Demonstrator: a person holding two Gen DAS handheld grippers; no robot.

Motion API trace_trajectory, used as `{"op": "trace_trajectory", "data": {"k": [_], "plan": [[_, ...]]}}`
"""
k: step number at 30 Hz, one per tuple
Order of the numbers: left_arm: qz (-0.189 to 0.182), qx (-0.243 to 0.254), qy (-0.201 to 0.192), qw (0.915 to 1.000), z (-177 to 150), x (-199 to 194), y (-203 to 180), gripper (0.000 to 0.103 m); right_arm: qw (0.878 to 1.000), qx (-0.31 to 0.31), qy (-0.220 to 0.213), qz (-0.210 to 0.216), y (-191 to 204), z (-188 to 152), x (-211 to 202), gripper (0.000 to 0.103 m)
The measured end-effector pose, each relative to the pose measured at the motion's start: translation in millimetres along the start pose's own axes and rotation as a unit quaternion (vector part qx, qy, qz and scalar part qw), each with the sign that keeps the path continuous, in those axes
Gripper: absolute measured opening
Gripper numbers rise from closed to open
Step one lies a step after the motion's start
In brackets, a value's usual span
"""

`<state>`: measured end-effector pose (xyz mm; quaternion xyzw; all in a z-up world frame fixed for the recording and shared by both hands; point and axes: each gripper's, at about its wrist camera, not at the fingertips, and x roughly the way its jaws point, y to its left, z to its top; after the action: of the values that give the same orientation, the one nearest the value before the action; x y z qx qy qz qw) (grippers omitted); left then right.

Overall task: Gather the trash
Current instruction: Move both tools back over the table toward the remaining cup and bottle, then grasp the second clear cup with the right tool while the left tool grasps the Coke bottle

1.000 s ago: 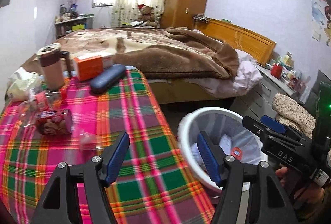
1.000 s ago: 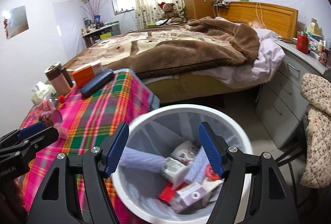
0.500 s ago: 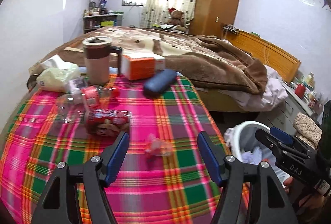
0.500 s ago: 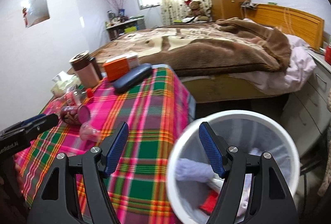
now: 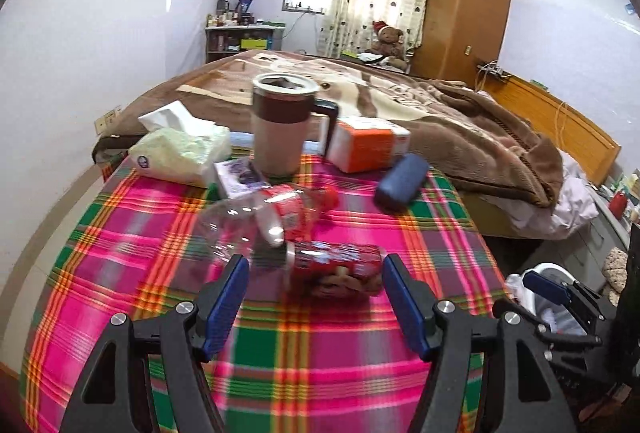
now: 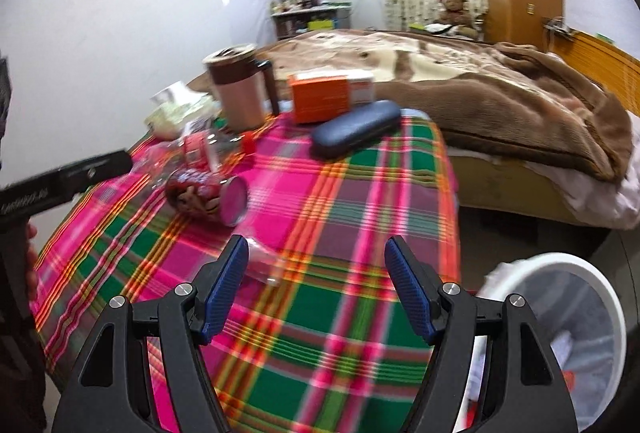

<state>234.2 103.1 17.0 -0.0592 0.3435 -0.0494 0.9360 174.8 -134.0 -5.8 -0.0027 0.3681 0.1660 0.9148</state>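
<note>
A red can (image 5: 336,269) lies on its side on the plaid tablecloth (image 5: 320,373), just beyond my left gripper (image 5: 315,273), which is open with nothing between its pads. Behind the can lies a crushed clear bottle (image 5: 260,221) with a red label. My right gripper (image 6: 316,261) is open over the cloth, and a small clear plastic cup (image 6: 262,267) lies by its left finger (image 6: 228,285). In the right wrist view the can (image 6: 204,197) and bottle (image 6: 196,151) sit further left. The white trash bin (image 6: 560,329), holding rubbish, stands on the floor at the lower right.
At the table's far edge stand a lidded mug (image 5: 280,125), a tissue pack (image 5: 180,153), an orange box (image 5: 368,147) and a blue case (image 5: 402,183). A bed with a brown blanket (image 5: 460,129) lies behind. The bin (image 5: 540,273) is beside the table's right edge.
Both grippers have swung left, from above the bin to over the table. The can and bottle now sit right in front of the left gripper. The jaws of both kept their spread.
</note>
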Motion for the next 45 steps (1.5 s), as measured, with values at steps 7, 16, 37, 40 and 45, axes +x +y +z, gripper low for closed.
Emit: {"op": "trace_trajectory", "data": {"k": [7, 16, 37, 40, 45], "plan": [[0.019, 0.008, 0.012, 0.9997, 11.6, 19.3, 33.2, 0.069, 0.998, -0.041, 0.04, 0.037, 23.6, -0.9, 25.4, 0.072], [-0.001, 0.057, 0.043, 0.9974, 37.3, 55.5, 48.6, 0.071, 0.994, -0.073, 0.077, 0.026, 29.9, -0.8, 54.6, 0.072], [-0.033, 0.139, 0.145, 0.979, 40.5, 143.8, 22.0, 0.073, 0.995, -0.039, 0.094, -0.017, 3.3, 3.5, 71.4, 0.072], [-0.034, 0.117, 0.154, 0.9805, 38.0, 147.2, 27.1, 0.073, 0.996, -0.008, 0.092, -0.007, -1.1, 5.4, 72.5, 0.072], [-0.035, 0.099, 0.155, 0.9823, 34.0, 145.5, 34.0, 0.064, 0.996, 0.02, 0.089, -0.004, -2.0, 8.1, 76.8, 0.072]]}}
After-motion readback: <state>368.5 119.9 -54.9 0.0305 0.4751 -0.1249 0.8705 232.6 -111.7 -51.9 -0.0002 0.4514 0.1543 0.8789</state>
